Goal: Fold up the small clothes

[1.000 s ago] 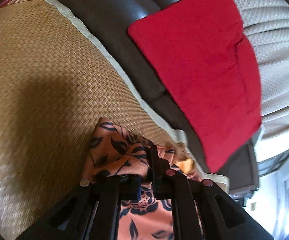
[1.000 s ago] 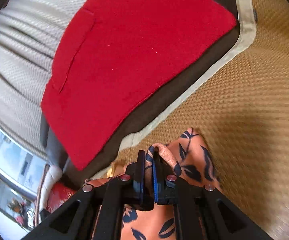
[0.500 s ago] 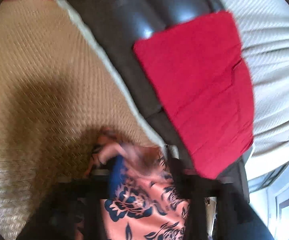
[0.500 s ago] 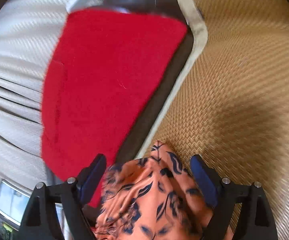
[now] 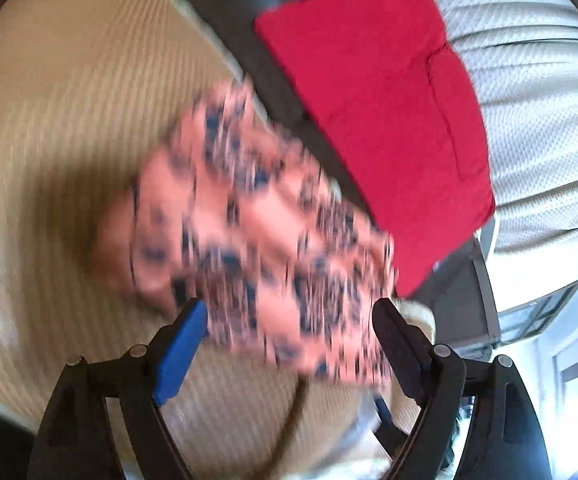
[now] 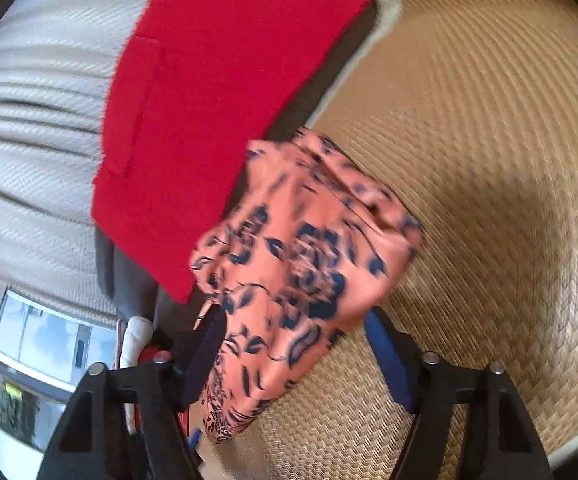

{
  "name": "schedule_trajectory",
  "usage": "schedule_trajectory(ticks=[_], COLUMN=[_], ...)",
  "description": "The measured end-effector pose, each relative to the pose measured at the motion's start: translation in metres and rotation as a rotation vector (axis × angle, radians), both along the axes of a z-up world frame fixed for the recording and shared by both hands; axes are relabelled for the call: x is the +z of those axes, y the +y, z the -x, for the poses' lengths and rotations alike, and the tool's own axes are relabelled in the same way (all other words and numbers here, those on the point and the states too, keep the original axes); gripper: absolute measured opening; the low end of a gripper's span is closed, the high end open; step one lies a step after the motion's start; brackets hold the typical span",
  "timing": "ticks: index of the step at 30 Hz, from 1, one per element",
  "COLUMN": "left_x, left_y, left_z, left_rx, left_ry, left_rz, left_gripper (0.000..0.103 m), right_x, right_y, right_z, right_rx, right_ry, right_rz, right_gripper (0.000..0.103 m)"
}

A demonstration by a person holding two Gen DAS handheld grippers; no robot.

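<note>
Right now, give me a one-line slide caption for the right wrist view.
Open right gripper over a bunched orange navy-floral garment on a woven straw mat, beside a folded red cloth.

No readable text, label, brand, number or sign appears in either wrist view; the only marks are the dark floral print on the orange garment, which is a pattern and not lettering, and both views are blurred by motion
</note>
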State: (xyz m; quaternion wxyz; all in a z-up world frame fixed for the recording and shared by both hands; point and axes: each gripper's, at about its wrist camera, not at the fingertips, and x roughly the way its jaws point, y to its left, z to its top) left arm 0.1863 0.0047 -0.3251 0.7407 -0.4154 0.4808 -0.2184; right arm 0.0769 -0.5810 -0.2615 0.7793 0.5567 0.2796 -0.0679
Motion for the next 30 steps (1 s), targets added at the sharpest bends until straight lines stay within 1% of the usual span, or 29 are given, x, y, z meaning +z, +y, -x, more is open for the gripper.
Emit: schedule_trajectory(ticks=[1,3,4,5,6,7,8,10,13,15,16,17,18,19,20,22,23,25,27,28,30], left_x=[-0.007,-0.027,-0.044,-0.053,-0.058,-0.058,-0.055,-0.052,-0.055,-0.054,-0.051,-0.047,-0.042,-0.037,-0.033,-0.029,-0.023,-0.007,0.006,0.011,0.011], left_y=[-0.005,-0.012,-0.012,-0.010,-0.007,-0.005,-0.006,-0.010,-0.013,-0.016,-0.017,-0.018,-0.020,-0.020,-0.018,-0.015,-0.002,0.005,0.018,0.019,0.019], left_z=[0.005,0.006,0.003,0.005,0.002,-0.001,-0.008,-0.023,-0.039,-0.045,-0.044,-0.044,-0.037,-0.038,-0.037,-0.031,-0.023,-0.008,0.014,0.027,0.046], left_rx=[-0.005,0.000,0.026,0.060,0.100,0.124,0.138,0.157,0.181,0.182,0.187,0.184,0.174,0.160,0.152,0.156,0.152,0.126,0.084,0.051,-0.007], left_ry=[0.029,0.109,0.176,0.214,0.226,0.219,0.194,0.165,0.140,0.111,0.084,0.064,0.053,0.043,0.036,0.011,-0.010,-0.069,-0.109,-0.121,-0.095], left_rz=[0.009,0.028,0.044,0.072,0.115,0.142,0.147,0.116,0.138,0.117,0.093,0.054,0.026,-0.026,-0.043,-0.030,-0.037,-0.066,-0.076,-0.106,-0.168], left_gripper=[0.085,0.085,0.085,0.085,0.085,0.085,0.085,0.085,0.084,0.083,0.072,0.051,0.039,0.024,0.021,0.015,0.014,0.013,0.013,0.013,0.013], right_x=[-0.007,-0.020,-0.025,-0.029,-0.029,-0.028,-0.027,-0.028,-0.027,-0.028,-0.034,-0.038,-0.037,-0.031,-0.022,-0.008,-0.002,0.013,0.025,0.028,0.032], right_y=[0.000,0.000,0.000,-0.001,-0.002,-0.003,-0.003,-0.005,-0.005,-0.003,-0.002,-0.001,-0.001,0.003,0.008,0.016,0.021,0.032,0.039,0.041,0.034], right_z=[-0.003,-0.009,-0.012,-0.017,-0.018,-0.024,-0.030,-0.047,-0.070,-0.083,-0.091,-0.093,-0.093,-0.093,-0.091,-0.083,-0.078,-0.060,-0.038,-0.025,-0.005], right_rx=[0.001,-0.006,-0.017,-0.033,-0.046,-0.065,-0.074,-0.081,-0.080,-0.073,-0.063,-0.079,-0.090,-0.092,-0.092,-0.090,-0.090,-0.090,-0.091,-0.090,-0.103], right_ry=[0.007,0.032,0.047,0.041,0.034,0.027,0.023,0.012,-0.009,0.005,0.033,0.042,0.036,0.033,0.024,0.002,-0.013,-0.032,-0.034,-0.028,0.023], right_rz=[-0.031,-0.067,-0.069,-0.071,-0.066,-0.045,-0.024,0.007,0.029,0.052,0.049,0.032,0.035,0.069,0.122,0.189,0.210,0.282,0.315,0.320,0.336], right_gripper=[0.066,0.066,0.066,0.065,0.064,0.064,0.064,0.064,0.063,0.033,0.024,0.022,0.022,0.020,0.019,0.017,0.016,0.015,0.014,0.014,0.014])
